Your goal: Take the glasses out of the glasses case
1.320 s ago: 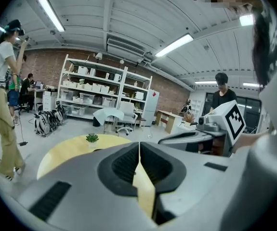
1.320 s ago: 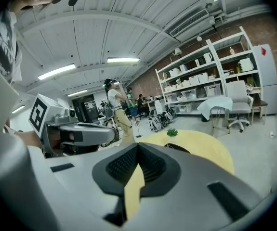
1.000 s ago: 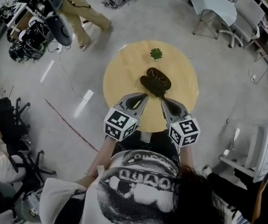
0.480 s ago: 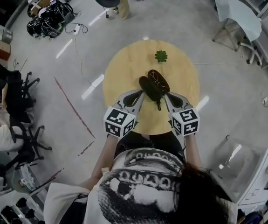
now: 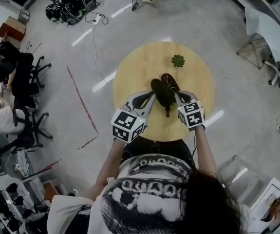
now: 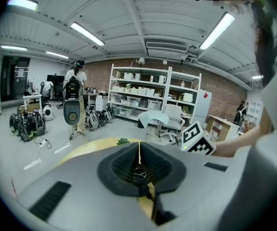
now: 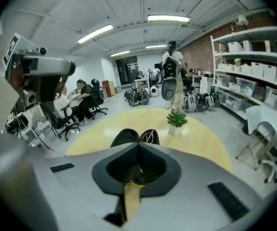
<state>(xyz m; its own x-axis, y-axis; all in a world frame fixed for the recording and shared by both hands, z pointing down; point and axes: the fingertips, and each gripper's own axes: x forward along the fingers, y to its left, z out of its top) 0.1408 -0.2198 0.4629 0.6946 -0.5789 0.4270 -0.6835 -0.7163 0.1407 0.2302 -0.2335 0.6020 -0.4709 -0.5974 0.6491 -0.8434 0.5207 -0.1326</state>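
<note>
Flanking the open dark oval glasses case (image 5: 162,92) mid round pale wooden surface (image 5: 140,67), left tongs (image 5: 151,98) and right tongs (image 5: 176,96) are both pinched shut, empty. Glasses (image 5: 169,82) seemingly still inside; lifting out remains.

A round wooden table (image 5: 135,67) stands on a grey floor (image 5: 213,9), and a small potted plant (image 5: 178,60) is on its far side. A heap of black gear (image 5: 71,6) lies far left. At left, a person (image 5: 3,118) sits beside an office chair (image 5: 30,130).
</note>
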